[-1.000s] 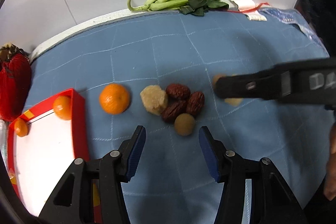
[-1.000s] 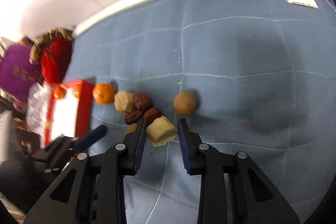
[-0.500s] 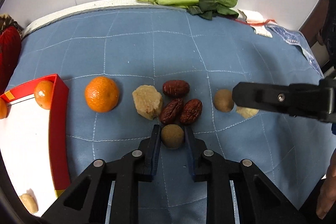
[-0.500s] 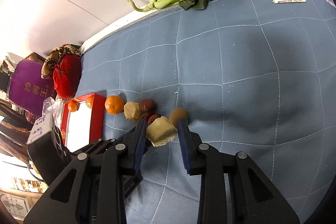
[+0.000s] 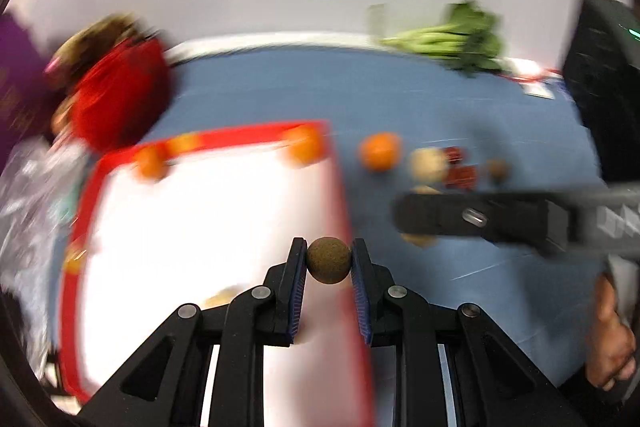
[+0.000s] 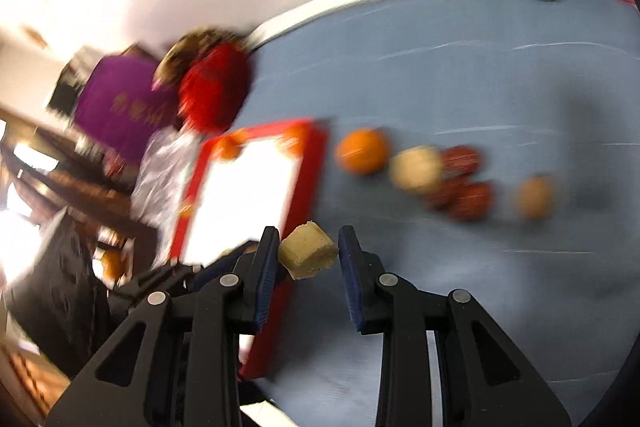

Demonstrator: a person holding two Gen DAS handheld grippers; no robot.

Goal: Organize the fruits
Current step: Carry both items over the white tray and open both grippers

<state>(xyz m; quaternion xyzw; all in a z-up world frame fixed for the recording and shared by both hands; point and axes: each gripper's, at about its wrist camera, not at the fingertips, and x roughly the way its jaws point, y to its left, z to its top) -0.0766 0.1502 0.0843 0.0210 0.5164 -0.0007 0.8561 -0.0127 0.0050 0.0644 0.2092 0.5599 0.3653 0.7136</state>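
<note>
My left gripper (image 5: 329,262) is shut on a round brown fruit (image 5: 328,259) and holds it above the right edge of the red-rimmed white tray (image 5: 200,227). My right gripper (image 6: 308,251) holds a pale yellow fruit chunk (image 6: 307,250) near the tray's right rim (image 6: 308,163); it shows side-on in the left wrist view (image 5: 480,221). On the blue cloth (image 6: 480,87) lie an orange (image 6: 362,151), a pale chunk (image 6: 416,169), red dates (image 6: 464,183) and a brown fruit (image 6: 534,203). Small oranges (image 5: 302,147) sit in the tray.
Leafy greens (image 5: 452,39) lie at the back right of the cloth. A red bag (image 5: 116,95) and a purple box (image 6: 120,107) stand left of the tray. A black object (image 5: 600,87) stands at the right. Both views are motion-blurred.
My left gripper lifted the brown fruit off the cloth and swung left over the tray. My right gripper carried the pale chunk left toward the tray.
</note>
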